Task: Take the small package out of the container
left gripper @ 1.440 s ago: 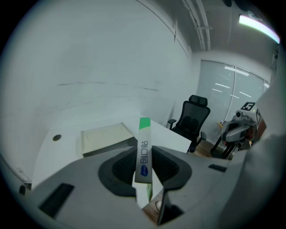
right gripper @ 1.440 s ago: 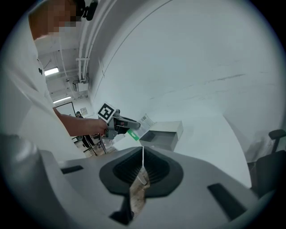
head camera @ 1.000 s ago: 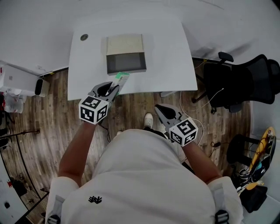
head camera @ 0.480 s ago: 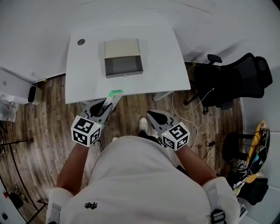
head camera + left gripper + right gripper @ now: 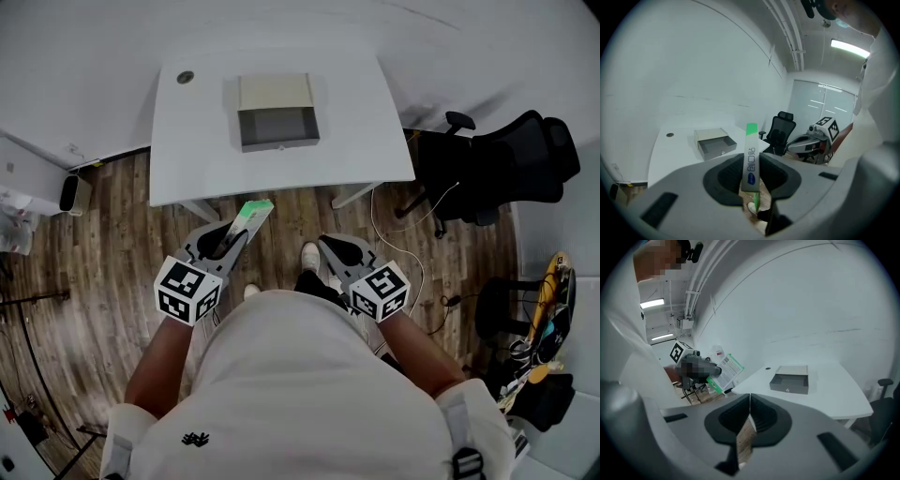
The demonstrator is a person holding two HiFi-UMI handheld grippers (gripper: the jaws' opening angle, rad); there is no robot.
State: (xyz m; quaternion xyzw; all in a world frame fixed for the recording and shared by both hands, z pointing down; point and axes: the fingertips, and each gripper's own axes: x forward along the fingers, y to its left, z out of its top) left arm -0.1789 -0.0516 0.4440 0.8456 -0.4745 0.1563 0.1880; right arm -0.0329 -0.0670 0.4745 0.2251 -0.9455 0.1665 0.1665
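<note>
Lower end of the small package (image 5: 250, 217) is buried in the left gripper (image 5: 233, 237). Its fingers pinch it edge-on, partly open, and it pokes out toward 1 o'clock over the floor, off the desk (image 5: 366, 141). Container (image 5: 277, 114) sits at 12 o'clock from it. Right gripper (image 5: 336, 247) fingers are pressed together and empty. Both forearms are tucked near the body.

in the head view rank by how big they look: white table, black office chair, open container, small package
1. white table
2. black office chair
3. open container
4. small package, nearer the camera yet still smallest
</note>
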